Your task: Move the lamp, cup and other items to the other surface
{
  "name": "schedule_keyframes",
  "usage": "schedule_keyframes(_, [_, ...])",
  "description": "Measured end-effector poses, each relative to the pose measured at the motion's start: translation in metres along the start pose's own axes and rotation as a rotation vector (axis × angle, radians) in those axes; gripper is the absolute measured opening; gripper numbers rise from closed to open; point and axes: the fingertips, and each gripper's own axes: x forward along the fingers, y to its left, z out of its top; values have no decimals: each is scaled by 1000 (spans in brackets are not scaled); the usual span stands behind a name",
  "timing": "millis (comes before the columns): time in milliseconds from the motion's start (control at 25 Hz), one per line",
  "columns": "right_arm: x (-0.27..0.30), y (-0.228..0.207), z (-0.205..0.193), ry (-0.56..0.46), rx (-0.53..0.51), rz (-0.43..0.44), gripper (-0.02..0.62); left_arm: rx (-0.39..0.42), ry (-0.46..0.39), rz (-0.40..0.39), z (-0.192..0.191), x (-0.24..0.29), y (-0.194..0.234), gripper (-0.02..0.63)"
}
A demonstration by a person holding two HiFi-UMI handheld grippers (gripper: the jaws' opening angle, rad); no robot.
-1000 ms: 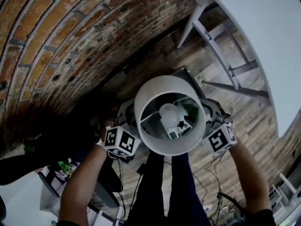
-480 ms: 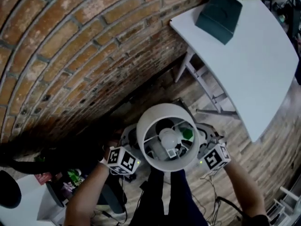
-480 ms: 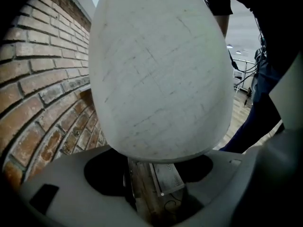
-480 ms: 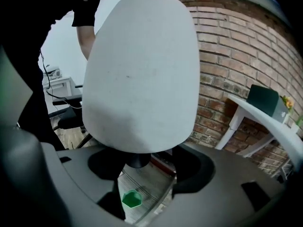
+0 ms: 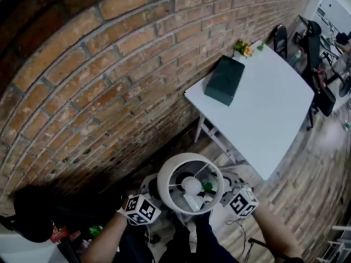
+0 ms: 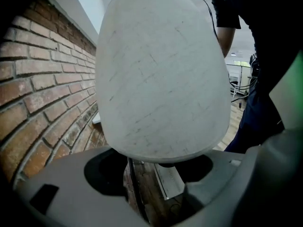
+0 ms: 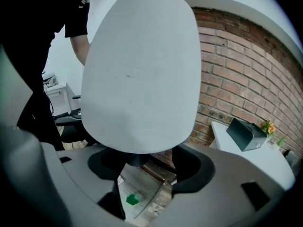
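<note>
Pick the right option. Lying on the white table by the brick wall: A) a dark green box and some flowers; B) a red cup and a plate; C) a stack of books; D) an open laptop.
A: the head view shows a dark green box and flowers at the wall side of the white table.

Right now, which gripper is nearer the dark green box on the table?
Right. The right gripper holds the white lamp on the side toward the dark green box; the left gripper holds its far side.
</note>
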Motion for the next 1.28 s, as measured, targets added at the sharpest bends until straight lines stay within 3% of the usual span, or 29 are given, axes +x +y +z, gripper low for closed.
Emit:
schedule_keyframes(280, [-62, -2, 53, 0, 16, -34, 295, 22, -81, -20, 74, -53, 6, 290])
schedule_keyframes(520, [-119, -13, 83, -24, 44, -108, 293, 57, -146, -48, 132, -67, 6, 290])
schedule_keyframes(1040, [-226, -48, 85, 15, 128, -291, 293, 175, -246, -162, 248, -46, 5, 290])
schedule_keyframes(1280, [-253, -82, 66, 15, 152, -322, 291, 198, -229, -188, 280, -7, 12, 290])
